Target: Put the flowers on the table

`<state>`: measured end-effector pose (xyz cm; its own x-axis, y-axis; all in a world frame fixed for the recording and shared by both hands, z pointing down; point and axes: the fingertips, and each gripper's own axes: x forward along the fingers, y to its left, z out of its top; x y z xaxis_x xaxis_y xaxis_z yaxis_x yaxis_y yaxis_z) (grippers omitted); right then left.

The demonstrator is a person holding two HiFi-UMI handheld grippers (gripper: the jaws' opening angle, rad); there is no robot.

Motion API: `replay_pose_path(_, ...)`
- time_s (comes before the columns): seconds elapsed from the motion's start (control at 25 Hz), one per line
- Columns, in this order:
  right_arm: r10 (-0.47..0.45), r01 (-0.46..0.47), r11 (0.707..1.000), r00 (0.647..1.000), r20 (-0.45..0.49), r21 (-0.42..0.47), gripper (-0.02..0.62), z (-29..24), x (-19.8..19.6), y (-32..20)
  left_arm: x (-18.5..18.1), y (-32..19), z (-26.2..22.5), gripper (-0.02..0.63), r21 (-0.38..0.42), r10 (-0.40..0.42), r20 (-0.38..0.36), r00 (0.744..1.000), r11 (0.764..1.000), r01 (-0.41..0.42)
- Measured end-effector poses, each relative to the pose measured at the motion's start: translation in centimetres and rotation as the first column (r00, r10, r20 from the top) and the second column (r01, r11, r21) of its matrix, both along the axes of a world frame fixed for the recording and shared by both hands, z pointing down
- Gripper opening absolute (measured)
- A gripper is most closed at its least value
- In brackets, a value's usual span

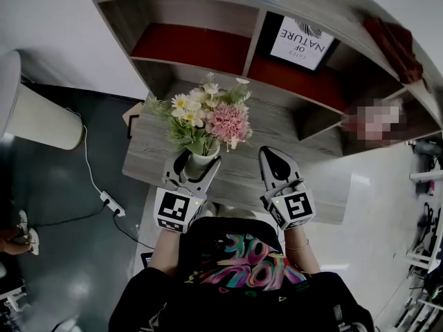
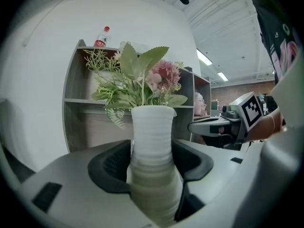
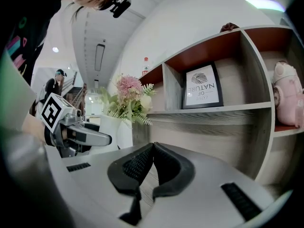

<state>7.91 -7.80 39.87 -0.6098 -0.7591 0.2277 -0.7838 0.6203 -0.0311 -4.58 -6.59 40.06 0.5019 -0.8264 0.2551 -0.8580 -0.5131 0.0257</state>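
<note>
A white ribbed vase (image 2: 152, 151) holds a bunch of pink and white flowers (image 1: 208, 120) with green leaves. My left gripper (image 1: 197, 166) is shut on the vase, its dark pads pressed on both sides of the vase's body. In the head view the vase (image 1: 202, 162) hangs over the front part of the grey wooden table (image 1: 145, 151). Whether its base touches the tabletop is hidden. My right gripper (image 1: 275, 163) is shut with nothing between its pads, to the right of the vase over the same table. In the right gripper view the flowers (image 3: 128, 96) show at the left.
A wooden shelf unit (image 1: 277, 54) with red back panels stands behind the table and carries a framed print (image 1: 302, 41). A pink soft toy (image 3: 287, 94) sits in a right compartment. A white bin (image 1: 34, 116) and a power strip (image 1: 111, 203) are on the floor at left.
</note>
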Motion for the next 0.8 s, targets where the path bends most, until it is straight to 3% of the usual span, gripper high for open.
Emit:
replay_pose_path(0.2,0.001,-0.001,1.0,1.0,-0.011,-0.017,0.017,0.6,-0.3,0.2,-0.1,0.1,0.2,0.282,-0.005,0.01,0.0,1.0,1.0,-0.01)
replay_pose_path(0.44,0.006,-0.009,0.999,0.998,0.061,0.049,0.017,-0.4,-0.7,-0.3,0.1,-0.2,0.6,0.282,0.009,0.015,-0.008,1.0,1.0,-0.015)
replay_pose_path(0.8,0.016,-0.016,1.0,0.999,0.038,-0.004,0.017,1.9,-1.1,-0.4,-0.2,-1.1,3.2,0.282,-0.01,0.04,-0.039,0.998,0.999,-0.04)
